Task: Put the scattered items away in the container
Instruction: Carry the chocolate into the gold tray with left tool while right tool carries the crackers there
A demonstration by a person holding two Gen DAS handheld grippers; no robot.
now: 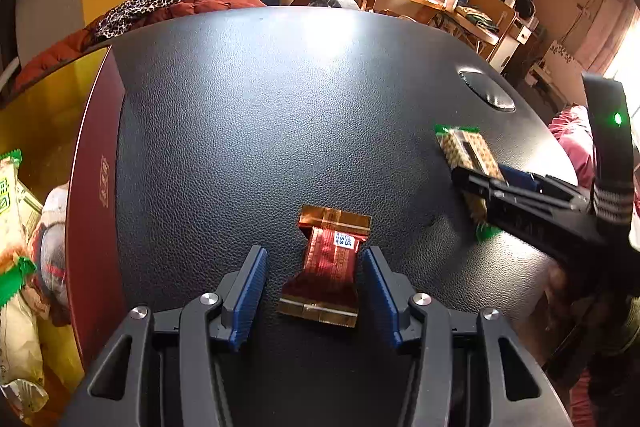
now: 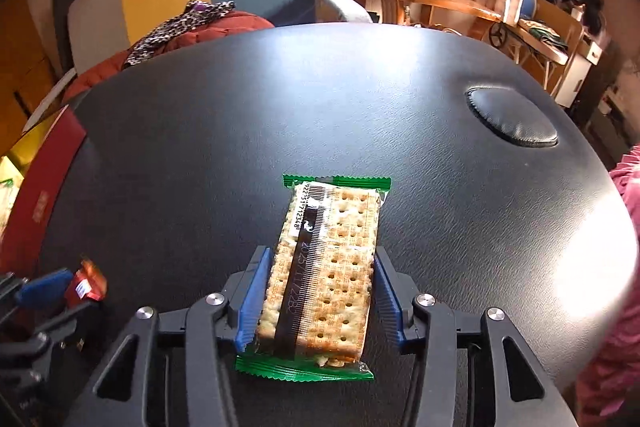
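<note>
Cracker packet (image 2: 320, 279) lies flat on the black counter (image 2: 360, 99), its long axis running away from me, between my right gripper (image 2: 318, 297) jaws; they are spread, blue pads (image 2: 254, 301) just beside its long sides, contact unclear. My left gripper (image 1: 316, 295) sits low and level, jaws apart around a red candy (image 1: 326, 267), also pointing away, not touching. A red box (image 1: 94, 203) of snacks borders the counter's left edge; bare leather stretches ahead.

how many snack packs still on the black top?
2: red pack between the left gripper fingers, cracker pack between the right gripper fingers. More already in the box.
</note>
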